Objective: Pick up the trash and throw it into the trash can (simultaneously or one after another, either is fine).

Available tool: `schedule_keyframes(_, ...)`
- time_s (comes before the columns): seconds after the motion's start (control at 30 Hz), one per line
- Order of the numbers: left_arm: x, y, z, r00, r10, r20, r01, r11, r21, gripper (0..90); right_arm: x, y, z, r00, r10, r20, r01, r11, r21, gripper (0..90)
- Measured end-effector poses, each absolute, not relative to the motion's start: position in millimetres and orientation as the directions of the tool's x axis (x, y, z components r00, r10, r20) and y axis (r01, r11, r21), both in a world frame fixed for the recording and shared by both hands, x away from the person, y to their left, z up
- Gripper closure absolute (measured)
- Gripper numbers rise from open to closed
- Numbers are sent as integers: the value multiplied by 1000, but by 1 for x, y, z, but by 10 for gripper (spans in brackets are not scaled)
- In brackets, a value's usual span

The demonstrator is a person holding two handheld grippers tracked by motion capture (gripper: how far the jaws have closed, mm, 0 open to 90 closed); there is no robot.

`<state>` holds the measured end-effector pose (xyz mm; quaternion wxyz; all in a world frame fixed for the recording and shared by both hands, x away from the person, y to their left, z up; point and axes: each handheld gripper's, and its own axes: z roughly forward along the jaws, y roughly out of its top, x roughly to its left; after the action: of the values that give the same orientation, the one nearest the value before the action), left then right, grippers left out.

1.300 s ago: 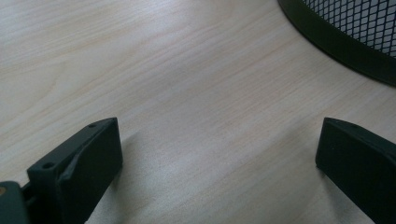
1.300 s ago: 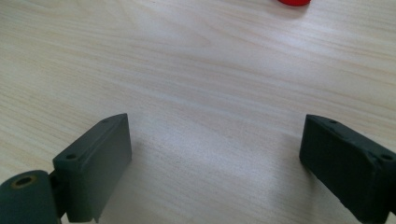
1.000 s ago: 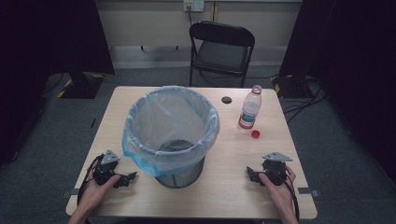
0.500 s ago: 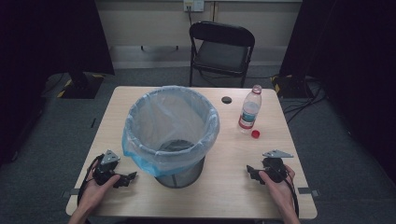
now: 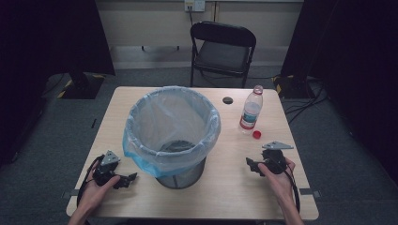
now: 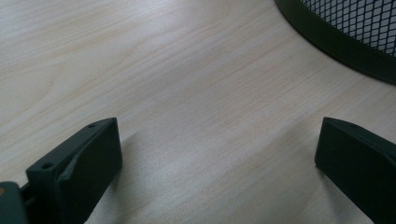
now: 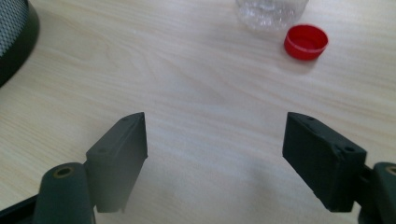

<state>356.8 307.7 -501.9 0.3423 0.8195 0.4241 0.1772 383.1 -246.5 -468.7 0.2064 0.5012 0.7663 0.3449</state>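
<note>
Two grippers sit at the near edge of your table (image 5: 141,101) in the high view. Your left gripper (image 5: 126,179) rests low on the wood just beside the base of the mesh bin (image 5: 180,171), whose blue liner bag (image 5: 141,154) folds over the rim. Your right gripper (image 5: 252,165) is held in your right hand (image 5: 278,177) near the table's right side, jaws pointing toward the bin, nothing between them. Beyond it stands the clear plastic bottle (image 5: 250,108), upright and uncapped, with its red cap (image 5: 256,134) lying on the table just beside its base. A small dark disc (image 5: 228,100) lies farther back, and a black folding chair (image 5: 221,51) stands behind the table.

In the left gripper view, your left gripper (image 6: 217,154) has its jaws spread wide over bare wood, gripping nothing. The bin's black base ring (image 6: 336,46) curves through the upper right corner, apart from the jaws.

In the right gripper view, your right gripper (image 7: 215,144) stands wide open yet has just been closing a little, with only tabletop between the jaws. The red cap (image 7: 306,42) lies ahead and to the right, open side up, well clear of the jaws, just beside the bottle's base (image 7: 271,11). The bin's base (image 7: 16,42) shows at the upper left.
</note>
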Motion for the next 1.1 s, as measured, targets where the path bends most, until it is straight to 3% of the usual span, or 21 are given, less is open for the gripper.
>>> schedule_keyframes(0.43,357,308,-502,578,816,1,574,-407,711,1,404,-242,-450,-425,905,24,577,251,777,185)
schedule_keyframes(1.1,357,308,-502,578,816,1,574,-408,710,1,448,-244,-437,-420,907,24,581,249,775,162)
